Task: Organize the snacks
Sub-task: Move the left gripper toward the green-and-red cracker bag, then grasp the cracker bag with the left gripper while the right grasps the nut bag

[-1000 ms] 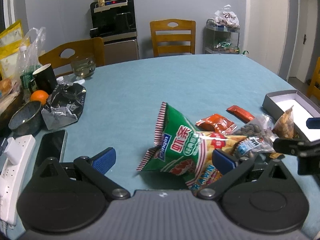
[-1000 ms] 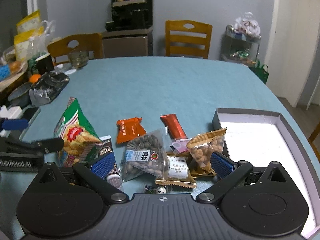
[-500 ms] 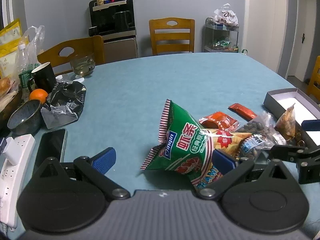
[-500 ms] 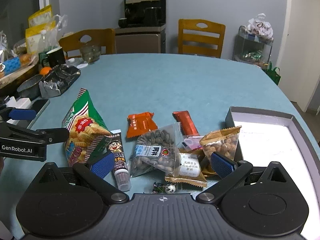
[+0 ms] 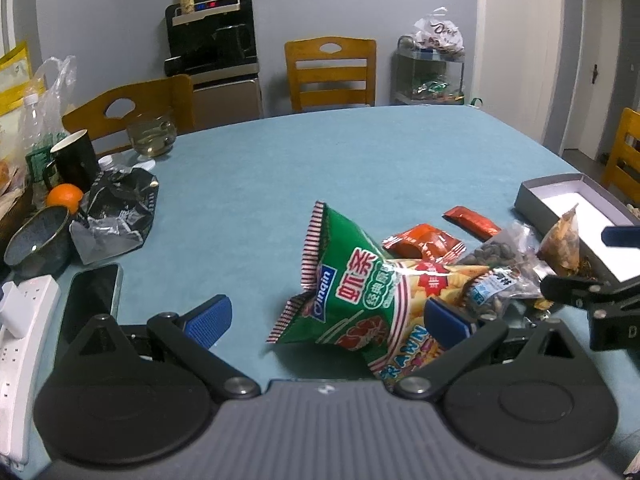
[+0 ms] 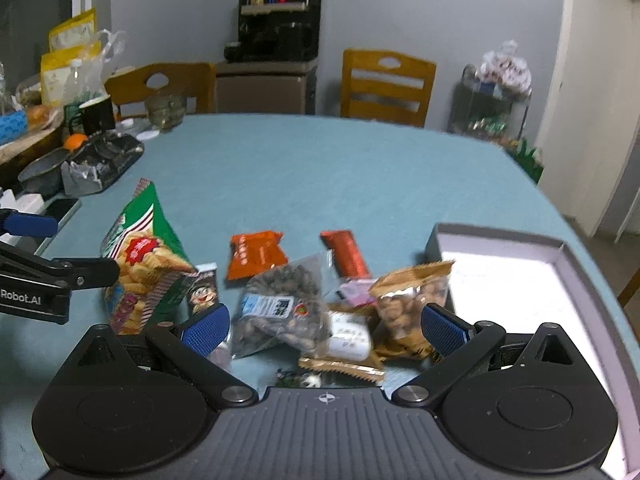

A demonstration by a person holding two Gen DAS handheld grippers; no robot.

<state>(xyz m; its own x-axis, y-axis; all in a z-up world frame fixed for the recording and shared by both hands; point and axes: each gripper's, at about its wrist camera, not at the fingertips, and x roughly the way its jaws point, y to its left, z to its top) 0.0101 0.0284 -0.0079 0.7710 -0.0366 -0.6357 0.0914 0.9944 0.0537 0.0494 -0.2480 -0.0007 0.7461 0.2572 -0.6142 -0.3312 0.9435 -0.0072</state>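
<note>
A pile of snacks lies on the blue table. A green prawn-cracker bag [image 5: 360, 292] [image 6: 140, 256] stands at its left. Beside it are an orange packet [image 6: 256, 254], a red bar [image 6: 346, 254], a clear bag of seeds [image 6: 280, 308], a brown nut bag [image 6: 408, 300] and a beige packet [image 6: 348, 344]. An open grey box [image 6: 516, 240] [image 5: 560, 188] sits at the right. My left gripper [image 5: 326, 318] is open, just short of the green bag. My right gripper [image 6: 324, 326] is open, its fingers either side of the seed and nut bags.
At the table's left edge are a black foil bag [image 5: 116, 212], a phone [image 5: 92, 300], a white power strip [image 5: 20, 344], a dark bowl [image 5: 36, 240], an orange [image 5: 64, 196] and a black mug [image 5: 76, 160]. Wooden chairs [image 5: 332, 72] stand behind the table.
Both grippers have drawn back and up a little from the pile, so the snacks sit slightly farther off. The right view has swung rightward. Both stay open; nothing was picked up.
</note>
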